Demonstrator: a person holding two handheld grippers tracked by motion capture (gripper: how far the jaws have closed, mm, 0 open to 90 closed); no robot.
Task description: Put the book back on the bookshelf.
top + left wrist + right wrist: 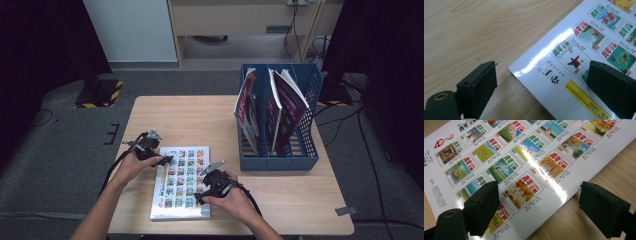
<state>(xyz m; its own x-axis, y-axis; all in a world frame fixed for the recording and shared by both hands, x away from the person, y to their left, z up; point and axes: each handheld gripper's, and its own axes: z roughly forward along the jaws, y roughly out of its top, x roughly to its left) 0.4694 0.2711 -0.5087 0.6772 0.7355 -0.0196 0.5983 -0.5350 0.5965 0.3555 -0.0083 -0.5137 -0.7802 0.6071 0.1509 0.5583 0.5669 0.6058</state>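
Magazine [181,183] flat on surface [200,115], not yet lifted. Left gripper [162,161] and right gripper [201,196], jaws spread, straddle opposite edges. Grasp and move toward blue file rack [305,150] remain.

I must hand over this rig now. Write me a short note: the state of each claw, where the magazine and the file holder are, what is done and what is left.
Left claw: open, at the magazine's far left corner, one jaw over the cover, the other over the table.
Right claw: open, straddling the magazine's right edge, not gripping.
Magazine: flat on the wooden table, near the front edge.
Blue file holder: at the far right of the table, with three magazines standing inside.
Done: both claws are placed at the magazine's edges.
Left: probably grip it, lift it and stand it in the holder.
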